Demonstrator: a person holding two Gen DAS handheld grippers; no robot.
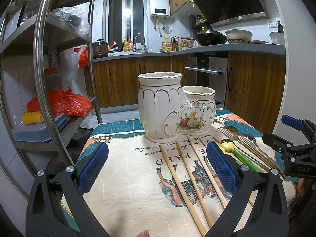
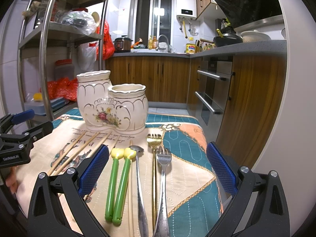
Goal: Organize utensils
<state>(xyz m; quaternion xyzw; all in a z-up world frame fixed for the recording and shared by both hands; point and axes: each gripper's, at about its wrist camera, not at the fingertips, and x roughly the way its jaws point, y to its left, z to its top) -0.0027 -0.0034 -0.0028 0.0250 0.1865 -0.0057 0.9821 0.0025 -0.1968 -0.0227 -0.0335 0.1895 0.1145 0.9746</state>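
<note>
A small kitchen at night, with wood cabinets behind; the work surface is a quilted cloth (image 2: 183, 177) spread over a low table.

The left gripper (image 1: 157, 169) hovers low with its jaws spread wide and nothing between them, over the wooden chopsticks (image 1: 183, 179) that lie side by side on the cloth. The right gripper (image 2: 158, 169) is likewise wide open and empty, above a pair of green-handled utensils with yellow heads (image 2: 116, 183), a silver utensil (image 2: 141, 187) whose head I cannot quite make out, a gold fork (image 2: 154, 158) and a silver fork (image 2: 163, 177).

Beyond both grippers, toward the cloth's far edge, stands the white ceramic holder (image 2: 112, 102), a taller cup joined to a shorter one. From this low angle their insides are hidden, though nothing sticks up above either rim.

By the look of it, the sorting has not begun: every utensil still lies flat, and all of them remain to be lifted into the holder.
</note>
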